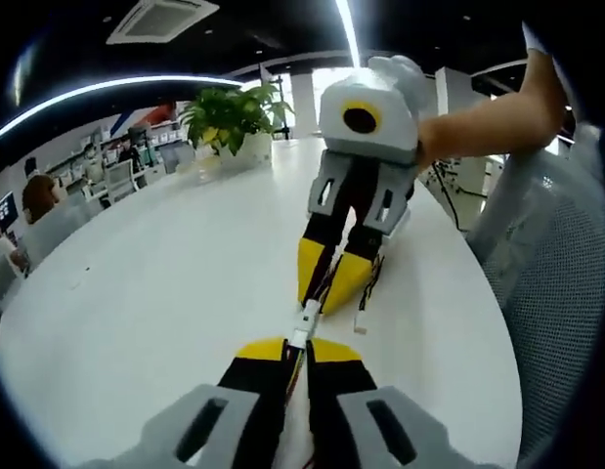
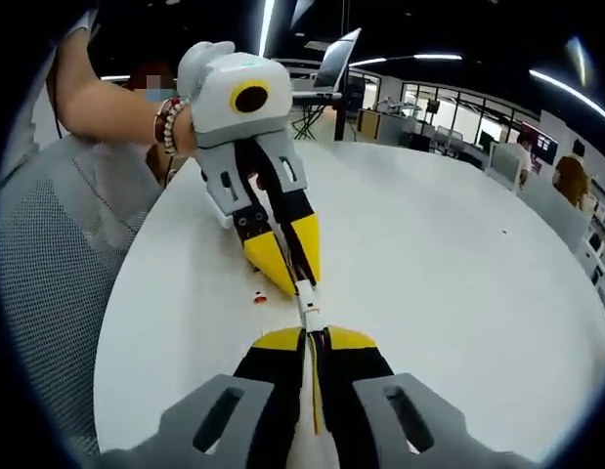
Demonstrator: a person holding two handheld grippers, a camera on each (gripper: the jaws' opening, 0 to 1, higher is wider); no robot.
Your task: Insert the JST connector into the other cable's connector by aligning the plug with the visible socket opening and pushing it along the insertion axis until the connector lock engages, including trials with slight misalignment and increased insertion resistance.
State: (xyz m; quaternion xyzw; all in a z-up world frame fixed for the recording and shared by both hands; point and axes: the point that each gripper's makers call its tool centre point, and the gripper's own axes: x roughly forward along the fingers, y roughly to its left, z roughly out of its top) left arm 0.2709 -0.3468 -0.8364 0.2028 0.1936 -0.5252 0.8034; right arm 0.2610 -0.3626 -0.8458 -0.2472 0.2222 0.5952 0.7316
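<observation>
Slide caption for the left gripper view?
Both grippers, left and right, hold the white connector tip to tip above a white table.

Open-plan office. Big round white table (image 1: 165,283) in the foreground, w/ a potted green plant (image 1: 232,117) at its far edge. Dark ceiling w/ long curved LED light strips (image 1: 107,90) and a square AC vent (image 1: 160,18). In the left gripper view, rows of desks w/ monitors (image 1: 3,210) and office chairs (image 1: 116,176) sit behind the table, and a seated person (image 1: 38,195) is at far left. In the right gripper view, an open laptop (image 2: 326,68) stands on a stand past the table, w/ more workstations (image 2: 449,137) and glass partitions (image 2: 478,117) beyond. A grey mesh chair back (image 2: 48,264) sits right beside the table.
</observation>
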